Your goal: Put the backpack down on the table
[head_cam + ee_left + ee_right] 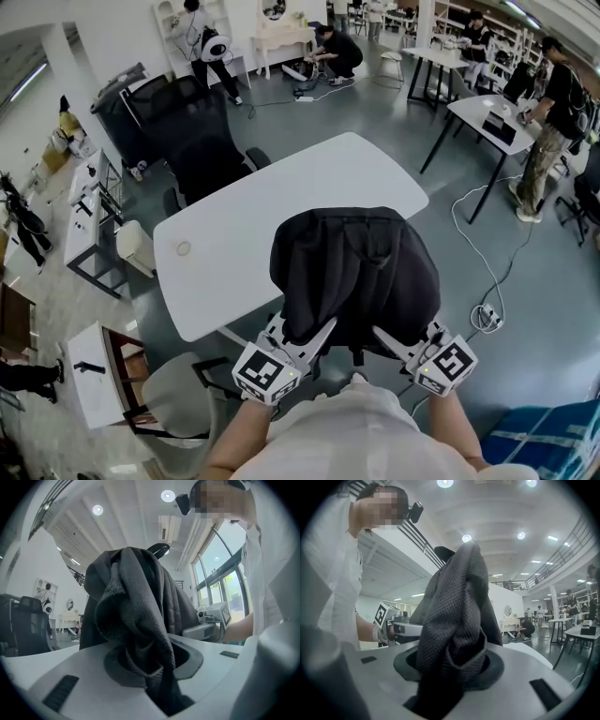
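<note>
A black backpack [356, 272] hangs in the air over the near right end of the white table [234, 234], held from below on both sides. My left gripper [314, 339] is shut on a fold of its dark mesh strap fabric [136, 620], which fills the gap between the jaws [154, 667]. My right gripper [396, 343] is shut on another bunch of the same mesh fabric [459, 606], pinched between its jaws [450, 667]. Both grippers point roughly level. Each shows in the other's view, the right gripper [211, 620] and the left gripper [393, 631]. The pack's underside is hidden.
A black office chair [202, 141] stands at the table's far side and a pale chair [178, 403] at its near left corner. A cable and power strip [487, 319] lie on the floor to the right. Other desks [487, 117] and several people are further off.
</note>
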Available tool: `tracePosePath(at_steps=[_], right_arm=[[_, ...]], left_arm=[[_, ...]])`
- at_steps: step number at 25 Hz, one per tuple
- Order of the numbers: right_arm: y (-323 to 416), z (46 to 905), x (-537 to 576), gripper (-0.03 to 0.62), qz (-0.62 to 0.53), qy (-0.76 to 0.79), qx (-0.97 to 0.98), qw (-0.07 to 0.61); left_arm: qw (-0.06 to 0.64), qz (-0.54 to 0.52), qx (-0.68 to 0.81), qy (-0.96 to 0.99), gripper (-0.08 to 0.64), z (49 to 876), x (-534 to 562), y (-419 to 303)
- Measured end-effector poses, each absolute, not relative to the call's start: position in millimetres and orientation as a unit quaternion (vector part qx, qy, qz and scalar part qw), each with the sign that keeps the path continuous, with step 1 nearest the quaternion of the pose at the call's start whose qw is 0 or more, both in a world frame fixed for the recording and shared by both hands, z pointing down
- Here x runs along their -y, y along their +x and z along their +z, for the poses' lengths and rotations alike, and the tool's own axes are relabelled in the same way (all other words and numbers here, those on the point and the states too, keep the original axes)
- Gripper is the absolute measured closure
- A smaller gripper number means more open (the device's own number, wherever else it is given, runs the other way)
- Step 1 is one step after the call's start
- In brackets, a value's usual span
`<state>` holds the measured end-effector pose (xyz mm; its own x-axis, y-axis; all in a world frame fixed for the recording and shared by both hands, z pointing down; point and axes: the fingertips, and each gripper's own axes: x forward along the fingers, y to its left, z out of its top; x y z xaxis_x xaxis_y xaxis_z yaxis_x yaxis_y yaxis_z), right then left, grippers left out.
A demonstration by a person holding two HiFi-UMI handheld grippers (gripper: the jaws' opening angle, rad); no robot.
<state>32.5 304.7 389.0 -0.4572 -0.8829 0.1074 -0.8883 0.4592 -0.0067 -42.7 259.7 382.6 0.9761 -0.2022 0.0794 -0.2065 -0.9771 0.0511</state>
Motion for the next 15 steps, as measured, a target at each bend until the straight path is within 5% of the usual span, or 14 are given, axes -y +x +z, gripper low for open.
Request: tracePosePath(at_steps=[15], right_arm=[[76,391,-295,0.4,0.035,0.515,0.856,0.042]], left_arm=[[0.039,0.037,0.109,0.993,0.449,384,-251,0]])
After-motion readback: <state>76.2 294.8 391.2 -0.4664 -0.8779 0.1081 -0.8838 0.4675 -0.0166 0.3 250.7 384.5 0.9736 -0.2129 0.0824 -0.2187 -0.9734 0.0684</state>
